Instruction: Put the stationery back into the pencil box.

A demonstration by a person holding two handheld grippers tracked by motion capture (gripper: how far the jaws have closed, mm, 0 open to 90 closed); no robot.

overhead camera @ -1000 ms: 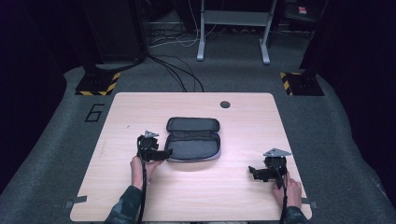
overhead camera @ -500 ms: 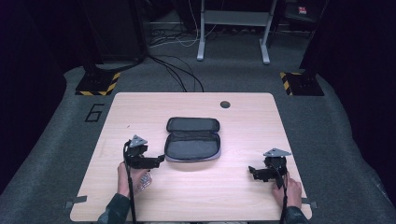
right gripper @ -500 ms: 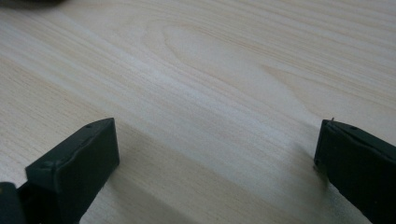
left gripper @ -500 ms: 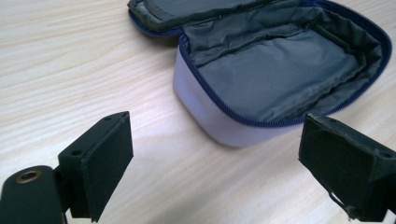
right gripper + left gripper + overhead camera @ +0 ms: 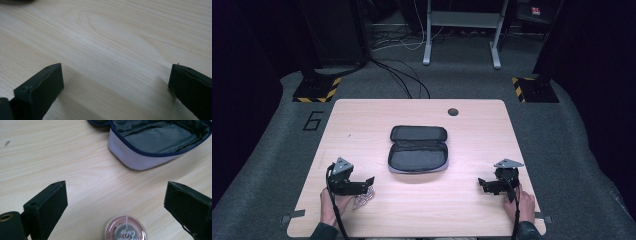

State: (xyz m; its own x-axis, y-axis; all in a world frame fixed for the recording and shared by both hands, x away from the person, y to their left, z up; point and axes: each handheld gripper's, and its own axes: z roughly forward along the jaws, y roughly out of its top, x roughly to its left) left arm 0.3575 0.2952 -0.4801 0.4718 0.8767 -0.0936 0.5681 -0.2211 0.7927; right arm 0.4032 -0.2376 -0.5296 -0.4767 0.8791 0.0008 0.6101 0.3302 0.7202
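Fingers of the left gripper (image 5: pixel 368 183) have just spread apart and drawn back toward the lower left of the bench (image 5: pixel 362 115), leaving a small round pink container (image 5: pixel 125 229) lying free between them, short of the open pouch (image 5: pixel 418 149); the right gripper (image 5: pixel 483 184) rests open.

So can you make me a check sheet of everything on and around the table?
Surface: pale wooden table, round hole near far edge.
Job's things: open grey pouch, empty inside; small round pink container lying between the left tool's jaws, untouched.
Clutter: nothing seen.
Grippers: left tool open, jaws just widened; right tool open over bare wood.
Cables: black cables on the floor.
Surroundings: grey carpet, striped floor plates.
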